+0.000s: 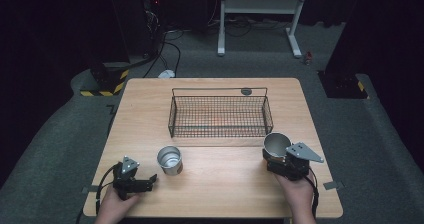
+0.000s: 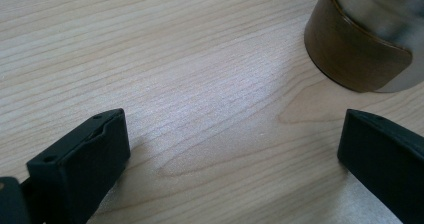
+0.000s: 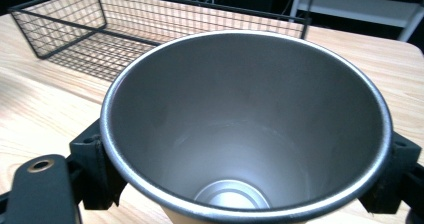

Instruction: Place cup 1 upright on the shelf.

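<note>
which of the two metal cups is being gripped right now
The cup at the right, in front of the wire basket, clamped by the right gripper. The other cup stands free near the open left gripper.

Dark lab or studio, black curtains (image 1: 45, 29), floor cables (image 1: 170, 49), hazard-taped stand bases (image 1: 102, 84)

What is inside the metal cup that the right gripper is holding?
Nothing: the metal cup looks empty, and its bare round bottom shows in the right gripper view. The right gripper clamps its sides. What lies under the cup is hidden.

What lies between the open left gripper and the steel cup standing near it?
Nothing: in the left gripper view, bare wooden table separates the left gripper from the cup.
</note>
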`<state>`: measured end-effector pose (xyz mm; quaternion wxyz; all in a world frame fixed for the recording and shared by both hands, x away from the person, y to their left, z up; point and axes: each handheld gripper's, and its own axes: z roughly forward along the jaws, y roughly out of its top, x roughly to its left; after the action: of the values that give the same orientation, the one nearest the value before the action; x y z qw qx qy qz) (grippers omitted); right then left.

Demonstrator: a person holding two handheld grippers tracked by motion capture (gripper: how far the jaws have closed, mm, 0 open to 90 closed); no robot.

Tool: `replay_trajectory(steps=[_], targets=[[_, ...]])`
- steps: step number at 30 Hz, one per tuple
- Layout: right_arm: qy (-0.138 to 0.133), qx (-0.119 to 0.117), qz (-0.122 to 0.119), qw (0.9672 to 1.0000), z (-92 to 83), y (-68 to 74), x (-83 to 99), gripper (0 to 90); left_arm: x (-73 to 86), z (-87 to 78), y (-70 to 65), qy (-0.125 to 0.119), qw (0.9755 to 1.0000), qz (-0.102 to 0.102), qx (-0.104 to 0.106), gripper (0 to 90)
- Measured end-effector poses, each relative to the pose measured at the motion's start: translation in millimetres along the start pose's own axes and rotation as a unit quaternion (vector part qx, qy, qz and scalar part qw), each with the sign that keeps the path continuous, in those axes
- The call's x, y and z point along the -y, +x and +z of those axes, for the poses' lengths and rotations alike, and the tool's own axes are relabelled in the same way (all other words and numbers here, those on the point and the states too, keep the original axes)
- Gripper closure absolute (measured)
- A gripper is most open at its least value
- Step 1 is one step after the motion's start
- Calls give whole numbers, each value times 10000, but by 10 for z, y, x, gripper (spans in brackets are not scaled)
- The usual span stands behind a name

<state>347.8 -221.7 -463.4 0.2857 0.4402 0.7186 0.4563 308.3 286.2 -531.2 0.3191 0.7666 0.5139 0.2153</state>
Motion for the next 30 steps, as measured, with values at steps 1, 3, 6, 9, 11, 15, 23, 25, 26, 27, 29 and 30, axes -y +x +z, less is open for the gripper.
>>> replay_trajectory(steps=[1, 3, 6, 9, 11, 15, 23, 25, 26, 27, 29, 30], targets=[[-1, -23, -24, 10000, 4, 24, -6, 135, 0, 0, 0, -1, 10000, 0, 0, 7], [-10, -76, -54, 10000, 14, 68, -15, 136, 0, 0, 0, -1, 10000, -1, -1, 7], [-15, -191, -64, 9998, 47, 140, -20, 136, 0, 0, 0, -1, 10000, -2, 1, 7], [-16, -233, -120, 9997, 74, 206, -26, 135, 0, -2, 4, 11, 10000, 24, 1, 7], [-25, -293, -112, 9995, 87, 241, -34, 135, 0, -2, 4, 11, 10000, 22, 2, 7], [-66, -341, -145, 9993, 105, 318, -59, 136, 0, -3, 3, 16, 10000, 19, 2, 7], [-45, -422, -100, 9990, 183, 418, -92, 136, -5, 6, 6, -7, 10000, 21, 6, 7], [-97, -438, -51, 9990, 188, 430, -129, 136, -7, 7, 6, -4, 10000, 22, 9, 7], [-109, -447, -17, 9989, 190, 432, -140, 136, -9, 8, 7, 3, 10000, 28, 18, 7], [-88, -450, -20, 9989, 196, 433, -165, 136, -11, 10, 7, -3, 10000, 32, 16, 7], [-42, -399, -62, 9992, 210, 432, -211, 136, -17, 13, 9, 7, 10000, 67, 18, 6], [-39, -384, -32, 9992, 216, 427, -237, 136, -18, 17, 5, 0, 10000, 44, 32, 6]])
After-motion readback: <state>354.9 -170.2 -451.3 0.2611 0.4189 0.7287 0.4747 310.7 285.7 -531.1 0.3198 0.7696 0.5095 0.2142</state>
